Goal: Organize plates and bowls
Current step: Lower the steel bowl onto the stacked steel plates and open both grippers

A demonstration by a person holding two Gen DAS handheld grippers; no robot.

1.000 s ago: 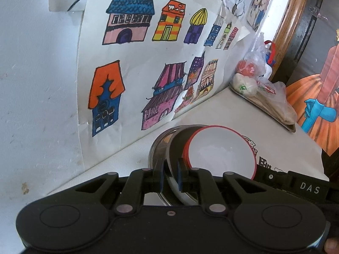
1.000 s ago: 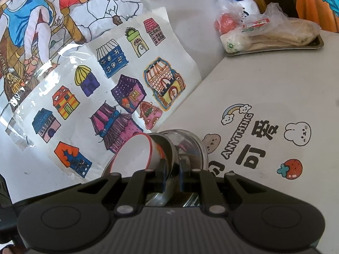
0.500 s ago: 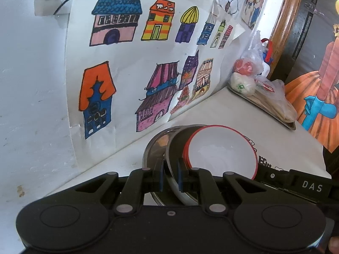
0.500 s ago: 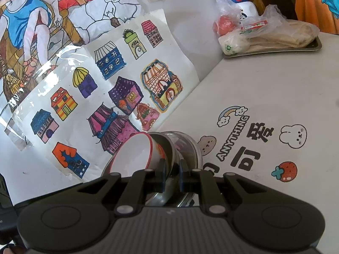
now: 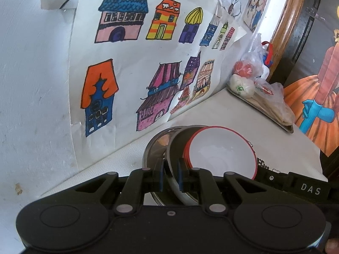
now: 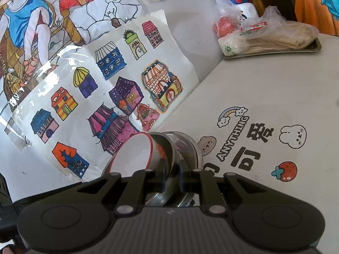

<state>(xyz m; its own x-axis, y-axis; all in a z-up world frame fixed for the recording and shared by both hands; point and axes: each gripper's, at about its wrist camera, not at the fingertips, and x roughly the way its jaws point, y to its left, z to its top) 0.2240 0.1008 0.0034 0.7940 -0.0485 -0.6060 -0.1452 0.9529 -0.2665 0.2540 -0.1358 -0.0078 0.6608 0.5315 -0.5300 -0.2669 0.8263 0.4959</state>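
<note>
Left tool (image 5: pixel 169 173): nearly closed, pads pinching the near rim of the steel bowl (image 5: pixel 177 146).
Right tool (image 6: pixel 171 175): clamped on the opposite side of that rim, with the jaws just starting to ease open and the rim between them.
Held load: the steel bowl is tipped on edge, and the white bowl (image 5: pixel 222 154) with its red rim is nested inside, leaning with it.
Just behind: an outer steel dish (image 5: pixel 154 146) sits close against the held bowl. I cannot tell whether it rests on the desk (image 6: pixel 264 80).
Location: the stack is low over the desk's near corner, close to the sheet of house drawings (image 5: pixel 137 63).
Doing it well: I'd level the bowl before either side lets go. Lower both sides together so the white bowl doesn't slide out, then seat the steel bowl squarely in the dish behind.
Risk: thin, slick rims, so one side releasing early could let the stack swing.
Count: one white bowl and two steel pieces.
Farther off: one tray (image 6: pixel 315 47) of bagged food (image 6: pixel 275 36), well apart at the desk's far edge.
</note>
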